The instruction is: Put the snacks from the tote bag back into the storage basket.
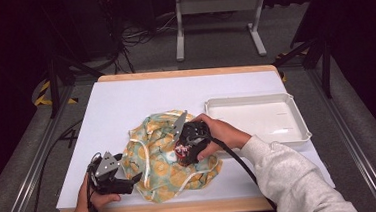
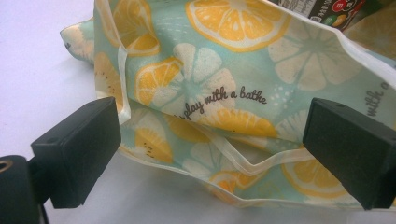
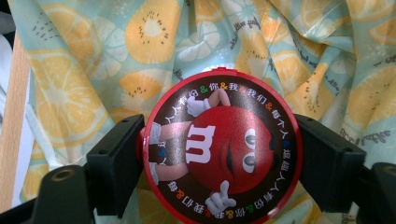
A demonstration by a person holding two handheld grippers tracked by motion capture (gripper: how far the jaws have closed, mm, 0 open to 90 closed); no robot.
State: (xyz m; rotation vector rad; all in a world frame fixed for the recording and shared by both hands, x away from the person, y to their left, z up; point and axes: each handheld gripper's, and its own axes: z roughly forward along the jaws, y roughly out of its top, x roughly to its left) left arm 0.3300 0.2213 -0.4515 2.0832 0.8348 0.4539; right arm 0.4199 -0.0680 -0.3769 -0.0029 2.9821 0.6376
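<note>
A red candy tin (image 3: 219,147) is clamped by the right gripper (image 3: 219,154) over the citrus-print bag (image 1: 167,155) at centre frame. The left gripper (image 2: 210,144), jaws wide, is set around the bag's hem at lower left. If that hem is not pinched, the bag mouth could collapse and the tin be caught on a fold.

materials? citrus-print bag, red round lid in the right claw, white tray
Bag: thin woven-looking fabric, matte, soft creases. Lid: probably plastic, red rim, glossy printed label. Tray: likely moulded plastic, smooth, slight sheen. Right claw grips the lid.

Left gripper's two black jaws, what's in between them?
The lemon-print cloth bag. In the left gripper view its white-edged fabric lies across the gap of the open left gripper, unpinched.
</note>
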